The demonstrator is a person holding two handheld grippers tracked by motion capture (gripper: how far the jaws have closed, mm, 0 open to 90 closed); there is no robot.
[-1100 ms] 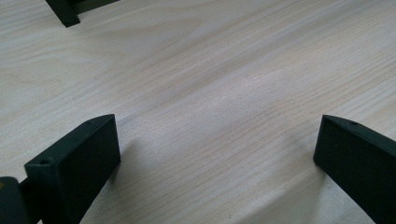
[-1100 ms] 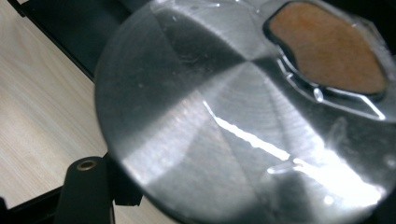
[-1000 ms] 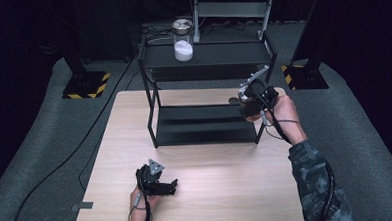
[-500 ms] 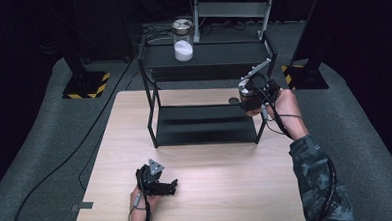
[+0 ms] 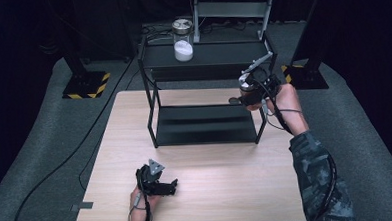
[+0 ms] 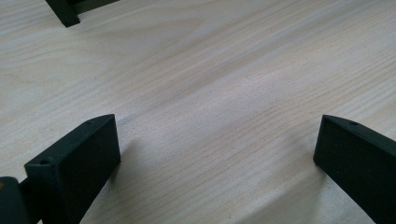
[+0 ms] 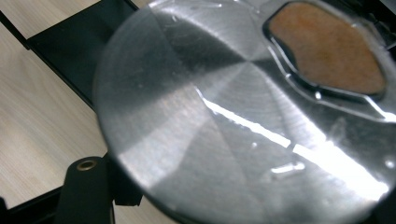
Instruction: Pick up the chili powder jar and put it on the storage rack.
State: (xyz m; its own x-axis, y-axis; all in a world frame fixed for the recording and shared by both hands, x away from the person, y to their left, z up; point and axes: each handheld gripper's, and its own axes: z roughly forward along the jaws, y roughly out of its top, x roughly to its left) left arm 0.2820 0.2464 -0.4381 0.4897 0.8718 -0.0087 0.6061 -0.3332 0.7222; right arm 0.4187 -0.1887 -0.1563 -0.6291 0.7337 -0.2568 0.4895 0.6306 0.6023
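Jar (image 7: 243,112) with a brushed metal lid is held in the right gripper (image 5: 248,90), raised beside the right end of the black shelf rack (image 5: 204,125), near its upper tier. In the right gripper view the lid faces the camera, with brown contents showing through clear glass at the upper right. The jaws are clamped on the jar, at their tightest.

Judgement: glass body and metal lid make it stiff, smooth and breakable; likely moderately heavy if filled. Glass is slippery, so the grip belongs on the body just under the lid, kept square, and set-down should be gentle.

A second jar (image 5: 183,40), holding white powder, stands on the top tier.

Left gripper (image 5: 157,182) rests on the table (image 5: 237,189) near the front edge, jaws spread, nothing between them.
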